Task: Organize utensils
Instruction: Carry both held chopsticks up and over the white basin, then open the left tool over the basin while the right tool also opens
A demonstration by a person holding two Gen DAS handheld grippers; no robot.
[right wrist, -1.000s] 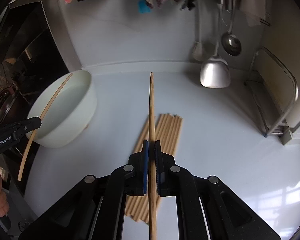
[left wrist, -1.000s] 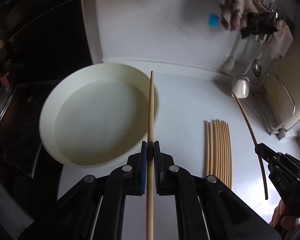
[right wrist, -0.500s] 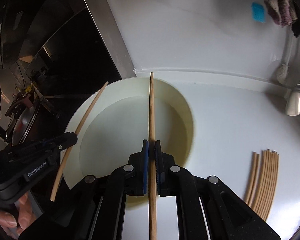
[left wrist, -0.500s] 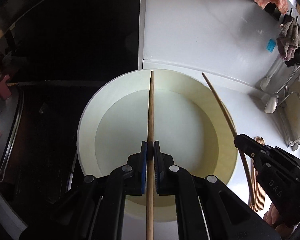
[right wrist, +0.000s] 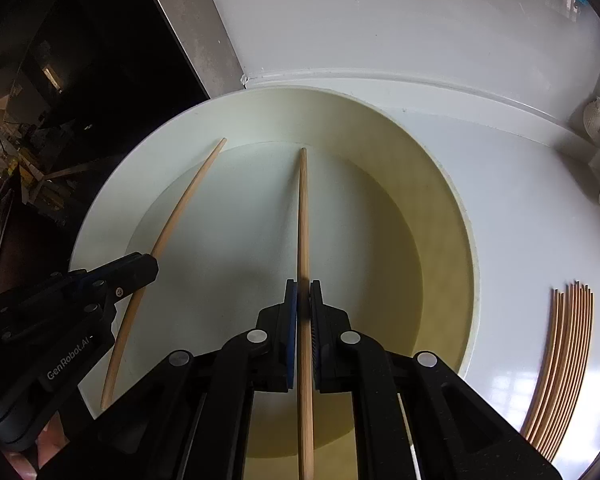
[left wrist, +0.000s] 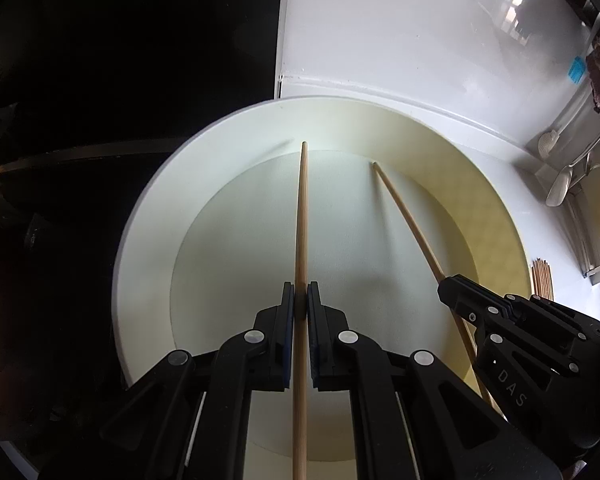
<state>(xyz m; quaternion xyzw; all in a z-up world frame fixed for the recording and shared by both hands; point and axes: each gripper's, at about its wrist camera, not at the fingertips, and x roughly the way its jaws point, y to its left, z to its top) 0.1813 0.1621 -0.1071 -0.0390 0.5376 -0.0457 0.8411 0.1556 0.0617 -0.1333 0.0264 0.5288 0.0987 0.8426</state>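
Chopsticks: we hold 1 pinched in each gripper, left (left wrist: 301,304) and right (right wrist: 303,300), over the basin (right wrist: 466,240); next we part both and drop them in.

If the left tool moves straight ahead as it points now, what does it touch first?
Probably the far inner wall of the white bowl: the chopstick in the left tool points there, though depth is unclear.

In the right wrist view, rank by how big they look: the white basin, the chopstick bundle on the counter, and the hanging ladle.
1. White basin, by far.
2. Chopstick bundle.
3. Hanging ladle, though it hangs farther off and cut by the frame, so its true size is unsure.
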